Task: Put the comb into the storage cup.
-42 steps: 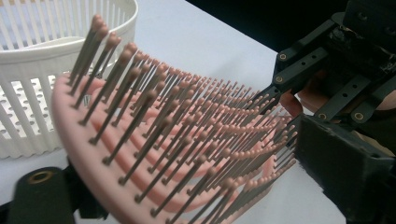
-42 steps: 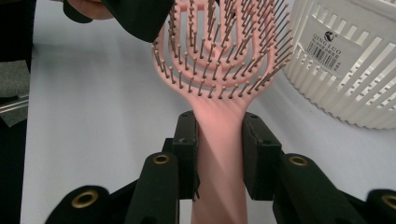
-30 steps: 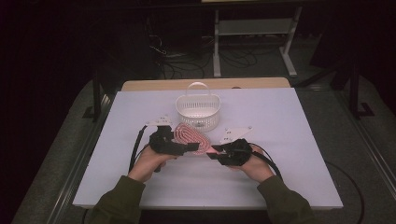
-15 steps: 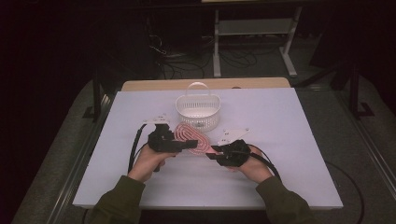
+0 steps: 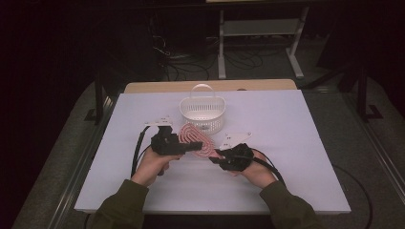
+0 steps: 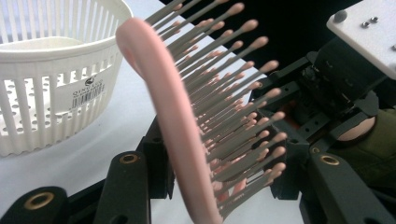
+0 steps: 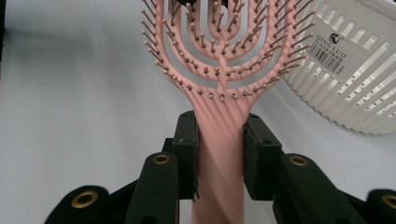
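A pink hairbrush [image 5: 196, 140] with an open looped head is held just above the white table [image 5: 296, 143], in front of a white slotted basket [image 5: 203, 112]. My right gripper [image 7: 218, 140] is shut on the brush handle [image 7: 219, 158], its pads on both sides. My left gripper [image 6: 219, 149] has just been closing on the brush head [image 6: 163, 107]. One pad lies against the pink back, the other meets the bristle tips. In the high view the left gripper [image 5: 191, 145] and right gripper [image 5: 216, 156] face each other across the brush.
The basket [image 6: 46, 93] stands close behind the brush, with a barcode label on its wall. Cables trail from both grippers toward the table's front. A wooden strip runs along the far edge, and a metal stand is on the floor beyond it.
The left gripper's jaws have narrowed around the brush head. Both hands and the brush have stayed where they were.
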Tool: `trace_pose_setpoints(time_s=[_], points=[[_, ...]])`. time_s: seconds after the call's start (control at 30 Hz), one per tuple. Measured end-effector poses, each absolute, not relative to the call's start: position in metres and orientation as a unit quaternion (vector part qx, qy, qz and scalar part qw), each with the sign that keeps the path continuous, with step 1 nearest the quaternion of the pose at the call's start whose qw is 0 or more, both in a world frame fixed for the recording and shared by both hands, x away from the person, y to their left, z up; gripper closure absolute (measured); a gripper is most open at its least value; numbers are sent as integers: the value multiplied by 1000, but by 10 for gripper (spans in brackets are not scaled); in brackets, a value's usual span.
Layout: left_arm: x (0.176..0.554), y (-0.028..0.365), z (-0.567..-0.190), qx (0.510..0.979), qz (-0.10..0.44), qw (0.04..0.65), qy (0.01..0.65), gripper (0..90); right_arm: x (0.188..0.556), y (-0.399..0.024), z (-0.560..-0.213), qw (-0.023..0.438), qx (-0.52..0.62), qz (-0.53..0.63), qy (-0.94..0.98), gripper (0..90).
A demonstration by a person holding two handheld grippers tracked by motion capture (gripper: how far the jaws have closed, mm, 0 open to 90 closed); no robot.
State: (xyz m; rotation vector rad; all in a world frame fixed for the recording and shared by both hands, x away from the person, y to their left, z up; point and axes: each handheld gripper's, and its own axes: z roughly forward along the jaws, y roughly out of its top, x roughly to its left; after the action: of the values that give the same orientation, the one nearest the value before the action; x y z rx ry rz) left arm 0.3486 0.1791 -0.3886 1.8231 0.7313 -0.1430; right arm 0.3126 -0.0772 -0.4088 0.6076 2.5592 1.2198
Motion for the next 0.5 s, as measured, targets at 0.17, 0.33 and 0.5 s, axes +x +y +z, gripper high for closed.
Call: trace_pose_setpoints(time_s=[0.17, 0.33, 0.5], points=[[348, 179, -387, 765, -69, 564, 303, 609, 313, -76, -408, 125, 213, 418, 874, 692], [348, 179, -386, 763, -72, 567, 303, 619, 313, -76, -408, 122, 212, 423, 872, 693], [347, 180, -385, 760, -72, 571, 303, 632, 313, -75, -408, 120, 212, 423, 872, 694]])
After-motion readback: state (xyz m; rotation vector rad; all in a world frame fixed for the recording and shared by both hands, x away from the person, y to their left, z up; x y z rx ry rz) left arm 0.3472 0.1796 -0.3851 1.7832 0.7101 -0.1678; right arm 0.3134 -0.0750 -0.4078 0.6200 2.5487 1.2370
